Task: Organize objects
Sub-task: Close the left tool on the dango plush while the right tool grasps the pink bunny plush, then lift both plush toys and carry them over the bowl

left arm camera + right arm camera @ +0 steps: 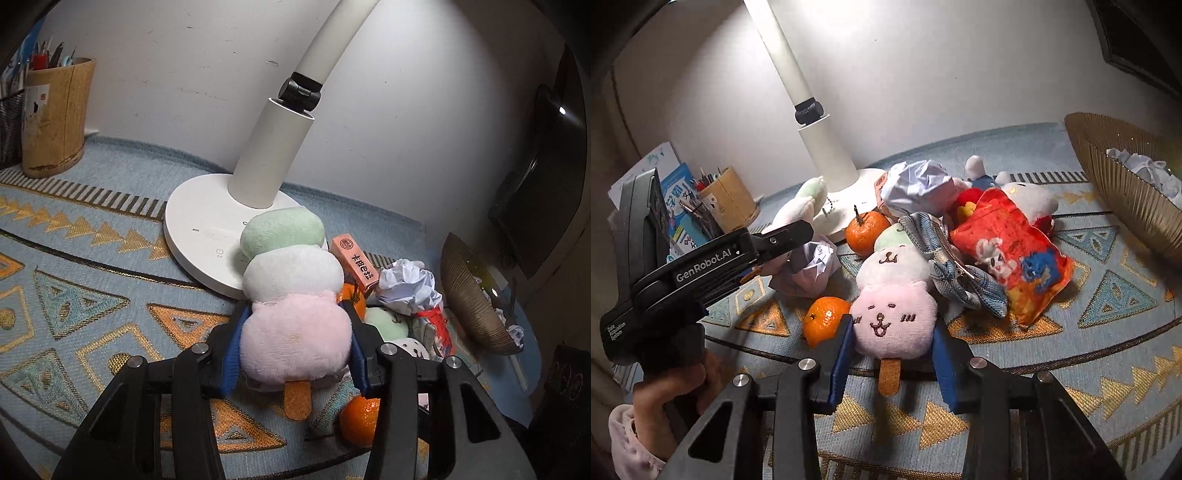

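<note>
In the left wrist view my left gripper [295,336] is shut on the pink ball of a dango plush [291,280], a green, white and pink stack on an orange stick, leaning against the lamp base [195,236]. In the right wrist view my right gripper [894,343] is shut on a second dango plush [894,317]; both blue pads press the sides of its pink ball with a stitched face. That plush lies on the patterned cloth [1108,369], stick toward me. A hand holds the left gripper [786,240] at the left, its plush [801,206] partly hidden behind it.
The pile holds two oranges [827,319] [866,232], crumpled paper balls [812,269], a denim piece [956,284], a red snack-bag plush [1008,251] and an orange box [354,264]. A ribbed bowl [1123,192] with paper stands right. A pen holder [55,118] stands at the far left.
</note>
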The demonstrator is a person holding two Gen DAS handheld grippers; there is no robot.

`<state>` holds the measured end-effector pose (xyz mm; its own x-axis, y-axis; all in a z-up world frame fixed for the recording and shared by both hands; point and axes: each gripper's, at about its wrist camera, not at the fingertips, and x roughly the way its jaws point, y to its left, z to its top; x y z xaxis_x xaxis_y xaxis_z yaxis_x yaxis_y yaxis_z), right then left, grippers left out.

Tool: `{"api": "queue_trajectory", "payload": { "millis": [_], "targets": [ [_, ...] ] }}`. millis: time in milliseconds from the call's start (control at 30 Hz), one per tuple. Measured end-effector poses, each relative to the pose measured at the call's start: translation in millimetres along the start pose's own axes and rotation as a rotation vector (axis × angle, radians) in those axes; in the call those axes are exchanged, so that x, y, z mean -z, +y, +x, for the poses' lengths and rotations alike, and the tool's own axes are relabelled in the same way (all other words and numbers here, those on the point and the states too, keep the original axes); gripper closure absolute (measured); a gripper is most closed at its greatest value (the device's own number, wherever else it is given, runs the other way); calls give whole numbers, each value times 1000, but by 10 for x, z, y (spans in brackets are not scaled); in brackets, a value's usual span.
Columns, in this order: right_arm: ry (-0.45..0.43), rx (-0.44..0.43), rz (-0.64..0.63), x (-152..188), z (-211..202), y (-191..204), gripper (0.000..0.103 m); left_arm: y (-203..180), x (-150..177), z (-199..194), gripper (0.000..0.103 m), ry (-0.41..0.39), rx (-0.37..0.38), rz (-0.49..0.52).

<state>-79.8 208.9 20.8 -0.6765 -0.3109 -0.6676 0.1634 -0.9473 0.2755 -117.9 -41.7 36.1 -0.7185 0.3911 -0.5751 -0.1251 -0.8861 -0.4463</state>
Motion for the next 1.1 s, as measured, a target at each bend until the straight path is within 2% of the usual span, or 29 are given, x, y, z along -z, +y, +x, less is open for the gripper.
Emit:
{"api": "queue_trajectory", "payload": {
  "millis": [167,333,467,600,967,1100],
  "targets": [
    [-36,-5,-54,7,-70,124,64,97,-34,-79,58,-30,8,-33],
    [-81,-26,-68,9,-153,151,64,194,-79,-161,57,-61,72,-97],
    [-89,-34,-75,-4,-154,173,64,244,-110,-229,57,-94,76,-115],
    [-121,-54,-86,13,-212,184,64,300,-139,-305,57,-133,120,-143],
    [-148,-66,-100,43,-246,207,63,414,-169,-425,57,-181,130,-192],
    [-171,-97,-105,57,-287,212,63,476,-156,-462,57,-189,134,-208]
  ]
}}
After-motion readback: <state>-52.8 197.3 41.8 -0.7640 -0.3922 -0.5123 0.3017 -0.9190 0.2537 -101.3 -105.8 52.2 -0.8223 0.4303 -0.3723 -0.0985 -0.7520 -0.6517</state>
